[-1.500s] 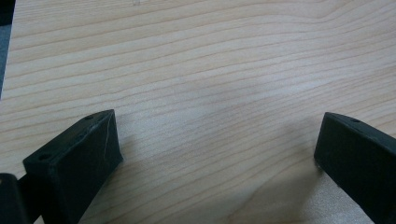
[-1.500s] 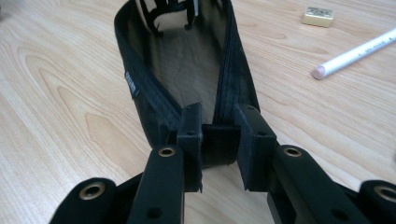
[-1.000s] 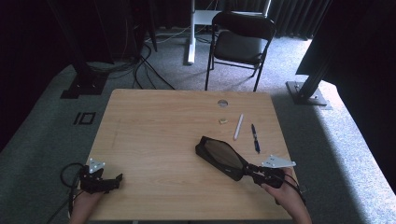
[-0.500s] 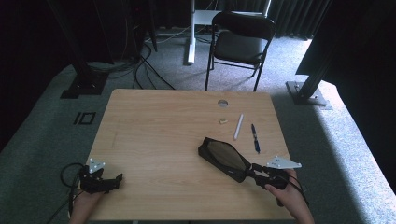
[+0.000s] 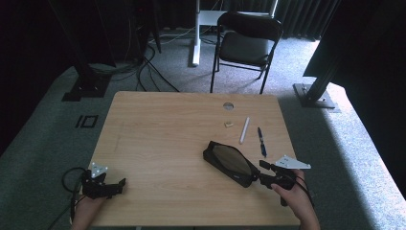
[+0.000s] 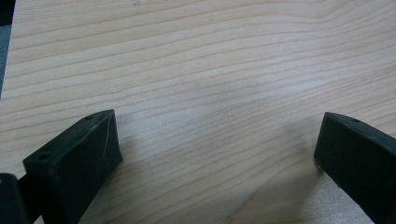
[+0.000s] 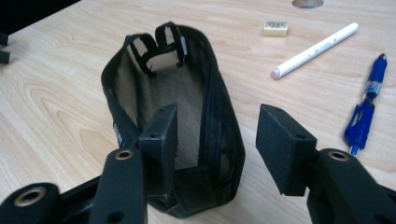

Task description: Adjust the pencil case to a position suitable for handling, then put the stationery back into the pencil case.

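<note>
The right hand-held gripper (image 7: 212,140) has just been opening; its jaws stand half apart astride the near end of the open black pouch (image 7: 173,116), one jaw inside. A small label on the pouch is unreadable. The left hand-held gripper (image 6: 215,154) gapes wide over bare surface (image 6: 210,70). Beyond lie a blue pen (image 7: 369,102), white pencil (image 7: 315,49) and eraser (image 7: 275,29).

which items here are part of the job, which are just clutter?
In play: black pouch, open, right gripper at its near wall with jaws just opening; white pen; blue pen; eraser.
Lying about: folding chair; floor cables.
</note>
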